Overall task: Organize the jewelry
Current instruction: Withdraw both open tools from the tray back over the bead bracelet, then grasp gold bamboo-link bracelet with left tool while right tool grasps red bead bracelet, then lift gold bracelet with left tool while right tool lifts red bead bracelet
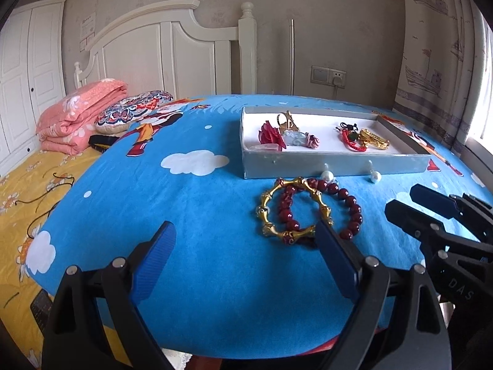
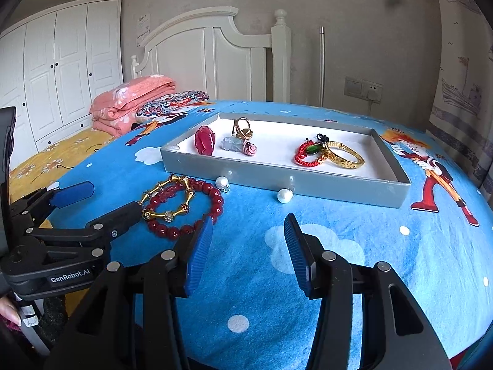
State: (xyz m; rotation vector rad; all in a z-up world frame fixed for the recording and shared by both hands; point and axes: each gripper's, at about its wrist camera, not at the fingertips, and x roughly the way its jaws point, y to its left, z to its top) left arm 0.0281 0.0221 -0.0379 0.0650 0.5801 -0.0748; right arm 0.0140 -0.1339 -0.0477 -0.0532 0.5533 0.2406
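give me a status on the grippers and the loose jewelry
Left gripper open, right gripper open, both empty. Gold bangle, red beads and two pearls outside the tray. Nothing in the way.

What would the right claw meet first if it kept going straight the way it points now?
Probably bare blue cloth, then the white pearl and the grey tray wall. The right claw holds nothing; depth is unclear.

Counted on the blue cloth (image 2: pixel 354 277): one grey tray (image 2: pixel 277 182), two loose white pearls (image 2: pixel 284 195), one gold link bracelet (image 2: pixel 168 199), one dark red bead bracelet (image 2: pixel 212 206). Inside the tray, far right: one gold bangle (image 2: pixel 346 155), one red cord bracelet (image 2: pixel 303 155).
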